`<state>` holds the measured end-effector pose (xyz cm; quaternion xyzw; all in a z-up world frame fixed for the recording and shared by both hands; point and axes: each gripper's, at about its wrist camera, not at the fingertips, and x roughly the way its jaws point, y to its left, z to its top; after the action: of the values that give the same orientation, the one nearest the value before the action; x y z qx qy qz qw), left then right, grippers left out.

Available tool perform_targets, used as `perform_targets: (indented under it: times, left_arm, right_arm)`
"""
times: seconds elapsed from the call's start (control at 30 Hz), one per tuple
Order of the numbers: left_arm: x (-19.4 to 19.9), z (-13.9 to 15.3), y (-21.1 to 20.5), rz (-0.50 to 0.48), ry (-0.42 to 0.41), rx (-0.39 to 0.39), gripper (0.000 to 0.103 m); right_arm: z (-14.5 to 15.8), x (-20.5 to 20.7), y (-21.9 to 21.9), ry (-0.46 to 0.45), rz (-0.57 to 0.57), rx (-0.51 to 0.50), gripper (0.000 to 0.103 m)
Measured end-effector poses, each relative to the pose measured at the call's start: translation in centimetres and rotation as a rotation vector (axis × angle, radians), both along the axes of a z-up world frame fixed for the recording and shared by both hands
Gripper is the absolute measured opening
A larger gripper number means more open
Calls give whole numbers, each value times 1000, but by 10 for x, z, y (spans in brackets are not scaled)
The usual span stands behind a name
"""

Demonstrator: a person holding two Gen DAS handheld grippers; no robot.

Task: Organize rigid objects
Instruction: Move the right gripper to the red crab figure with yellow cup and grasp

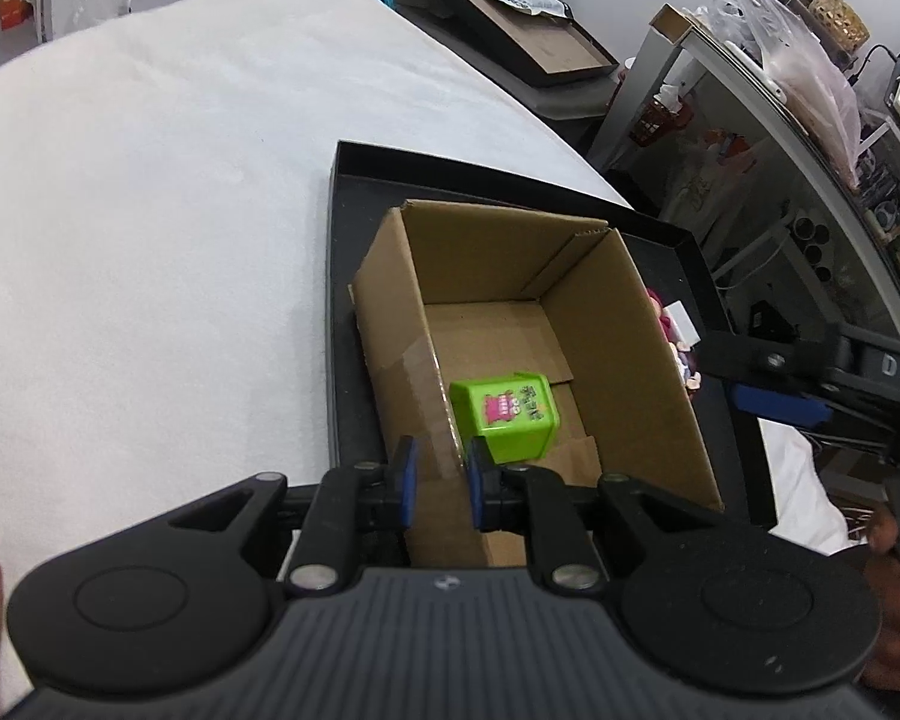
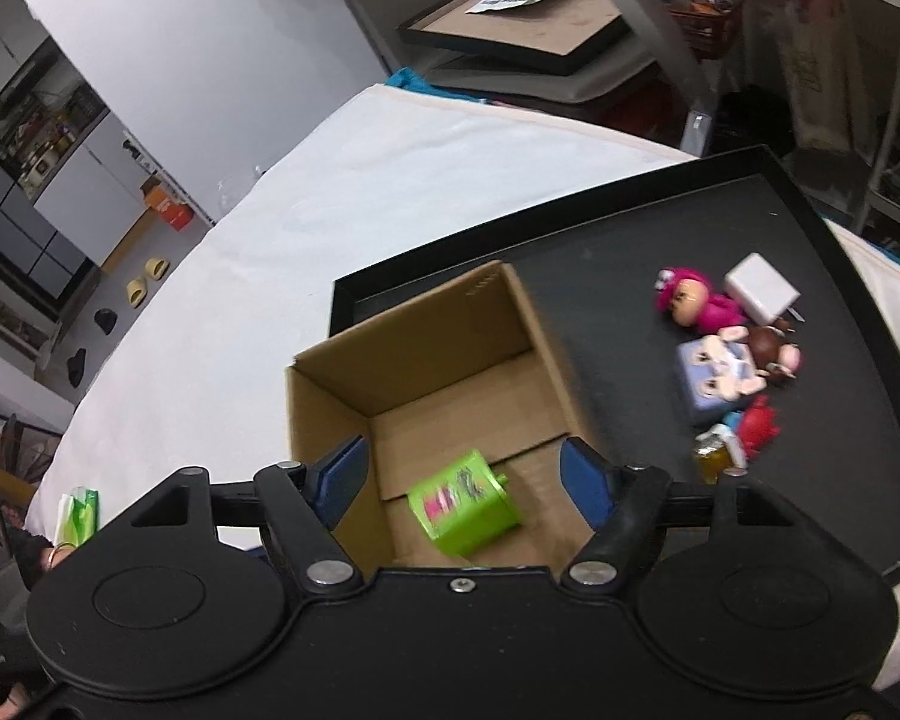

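The left gripper (image 1: 440, 474) pinches the near-left wall of the cardboard box (image 1: 660, 360), one blue pad outside the wall and one inside, and so steadies the box where it stands on the black tray (image 1: 345, 300). The right gripper (image 2: 462, 477) hangs over the near end of the box with its jaws spread and nothing between the pads; no earlier moment is shown, so only that open, empty stance can be told. Below it, on the box floor, lies the green cube (image 2: 462, 510), tipped on one side near the near wall, touching neither gripper. By these views, that cube is the only thing sorted so far. The rest waits on the bare tray to the right of the box: a pink doll (image 2: 699, 303), a white block (image 2: 759, 288), a brown figure (image 2: 771, 351), a pale blue box (image 2: 717, 384) with a cartoon face, a red toy (image 2: 759, 429) and a small yellowish bottle (image 2: 714, 453), all huddled close and some touching. My judgement is that the task is at an early stage, one item in and about six to go, with the right hand free to reach right for the nearest of the cluster while the left keeps the box from sliding.
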<state>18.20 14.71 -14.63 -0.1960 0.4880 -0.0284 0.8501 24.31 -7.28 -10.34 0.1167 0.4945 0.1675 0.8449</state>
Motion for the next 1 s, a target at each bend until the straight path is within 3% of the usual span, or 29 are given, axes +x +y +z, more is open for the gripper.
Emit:
perform_targets:
  times: [0.5,0.67,1.0]
  left_arm:
    - [11,8,-19,-5,52,117,21]
    - [15,11,-26,1,50,146,49]
    - [24,7,-38,15,88,197,62]
  right_arm:
    - [3,7,-66,-39,-87,-23,81]
    - [-10,10,-91,-17,-130,-37,81]
    - [-42,21,-115,35,-151,-32,81]
